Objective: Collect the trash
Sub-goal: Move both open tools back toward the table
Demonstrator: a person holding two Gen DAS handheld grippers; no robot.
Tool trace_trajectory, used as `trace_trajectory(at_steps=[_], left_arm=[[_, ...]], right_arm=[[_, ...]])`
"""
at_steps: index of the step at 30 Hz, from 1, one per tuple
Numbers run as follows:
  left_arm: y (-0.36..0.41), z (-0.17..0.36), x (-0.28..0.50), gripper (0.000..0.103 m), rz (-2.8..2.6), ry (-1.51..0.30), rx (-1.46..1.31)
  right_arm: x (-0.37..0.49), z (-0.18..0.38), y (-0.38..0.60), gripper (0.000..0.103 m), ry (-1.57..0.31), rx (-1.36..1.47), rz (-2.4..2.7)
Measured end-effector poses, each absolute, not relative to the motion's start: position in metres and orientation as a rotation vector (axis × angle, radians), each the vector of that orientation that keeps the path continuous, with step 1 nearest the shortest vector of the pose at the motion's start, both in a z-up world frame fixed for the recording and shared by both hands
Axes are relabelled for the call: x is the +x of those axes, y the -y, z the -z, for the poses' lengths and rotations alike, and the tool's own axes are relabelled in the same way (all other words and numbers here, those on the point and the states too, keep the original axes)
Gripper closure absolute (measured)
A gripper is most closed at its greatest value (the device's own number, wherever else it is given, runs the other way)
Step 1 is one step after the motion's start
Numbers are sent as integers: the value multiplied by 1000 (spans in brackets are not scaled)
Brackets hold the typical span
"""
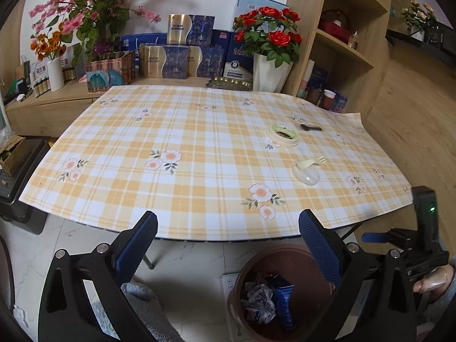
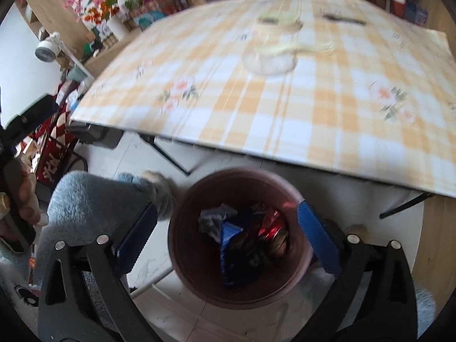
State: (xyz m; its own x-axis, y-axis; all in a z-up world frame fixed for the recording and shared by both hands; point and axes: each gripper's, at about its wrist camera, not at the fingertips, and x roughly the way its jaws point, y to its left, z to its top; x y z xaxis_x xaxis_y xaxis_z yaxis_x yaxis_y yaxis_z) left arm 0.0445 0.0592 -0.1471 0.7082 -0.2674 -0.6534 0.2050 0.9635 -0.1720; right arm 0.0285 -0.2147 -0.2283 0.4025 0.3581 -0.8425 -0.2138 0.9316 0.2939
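Both claws gape empty; the right claw (image 2: pixel 228 228) hangs over the bin (image 2: pixel 182 245). The remaining lid (image 1: pixel 283 134) and fork (image 1: pixel 309 162) lie ahead, probably nearer it.

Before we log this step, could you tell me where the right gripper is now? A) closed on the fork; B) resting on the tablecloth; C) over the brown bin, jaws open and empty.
C: the right gripper hangs open over the brown bin, nothing between its fingers.
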Motion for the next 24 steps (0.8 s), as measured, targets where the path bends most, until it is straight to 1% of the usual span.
trace_trajectory(at_steps=[4,11,24], left_arm=[[-54,143,47,6,272,-729,-85],[-46,138,51,6,281,-720,-63],[-25,137,69,6,311,-716,-48]], right_arm=[[28,206,239,6,-1016,157,-302],[33,180,283,6,-932,195,-178],[48,169,322,6,-865,198,-124]])
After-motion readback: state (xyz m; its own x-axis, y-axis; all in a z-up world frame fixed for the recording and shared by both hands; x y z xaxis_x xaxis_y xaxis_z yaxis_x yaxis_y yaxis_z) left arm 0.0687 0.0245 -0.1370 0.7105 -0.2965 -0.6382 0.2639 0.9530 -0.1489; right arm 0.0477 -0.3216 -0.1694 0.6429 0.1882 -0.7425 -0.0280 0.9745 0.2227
